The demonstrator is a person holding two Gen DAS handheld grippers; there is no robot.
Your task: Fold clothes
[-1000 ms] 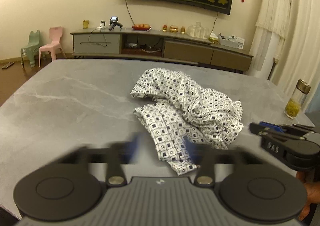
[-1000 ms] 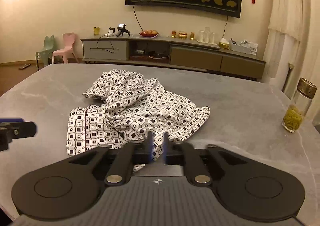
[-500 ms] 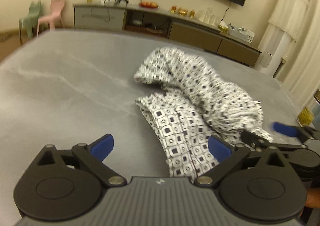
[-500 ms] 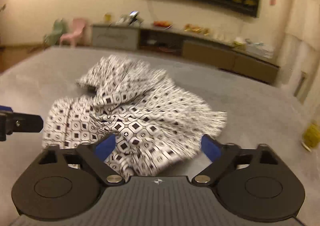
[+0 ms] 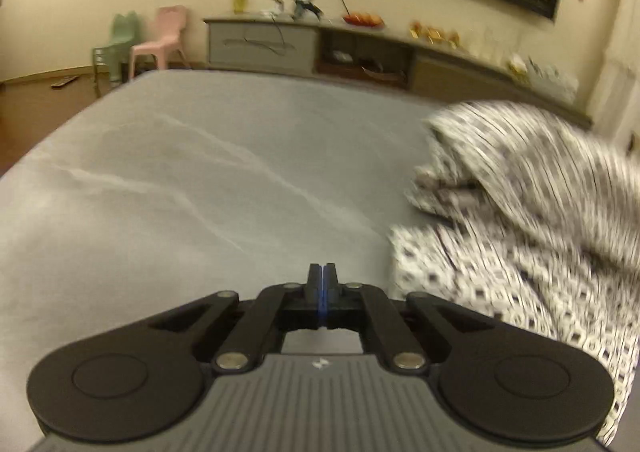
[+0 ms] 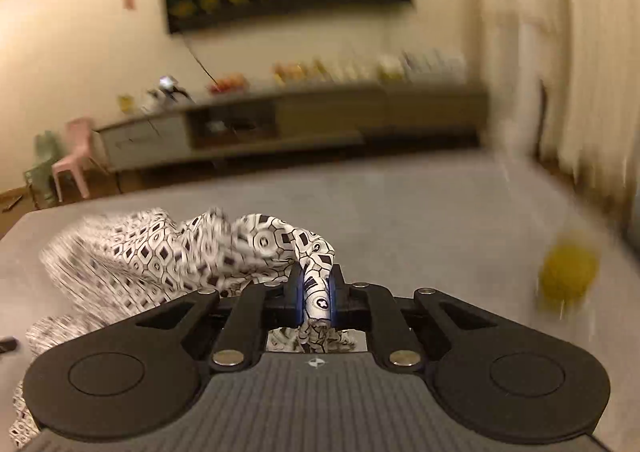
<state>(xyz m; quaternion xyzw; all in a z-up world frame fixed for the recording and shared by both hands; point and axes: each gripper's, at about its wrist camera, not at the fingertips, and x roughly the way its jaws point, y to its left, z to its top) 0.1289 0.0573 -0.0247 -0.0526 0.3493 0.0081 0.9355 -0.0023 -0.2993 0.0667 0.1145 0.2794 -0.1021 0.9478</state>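
Observation:
A crumpled black-and-white patterned garment (image 5: pixel 520 220) lies on the grey marbled table (image 5: pixel 200 192), at the right of the left wrist view and blurred by motion. My left gripper (image 5: pixel 321 284) is shut with nothing between its fingers, over bare table to the left of the cloth. In the right wrist view my right gripper (image 6: pixel 316 288) is shut on a bunched fold of the garment (image 6: pixel 176 252). The cloth trails from the fingers to the left across the table (image 6: pixel 420 212).
A yellow-filled bottle (image 6: pixel 568 272), blurred, stands on the table at the right. Beyond the far table edge are a long low cabinet (image 5: pixel 320 48) with small items, a pink chair (image 5: pixel 164 36) and a green chair (image 5: pixel 116 40). Pale curtains (image 6: pixel 580 72) hang at the right.
Both grippers were open half a second ago. The right one has shut on the garment and swung right, pulling it. The left one has shut empty and moved left, off the cloth.

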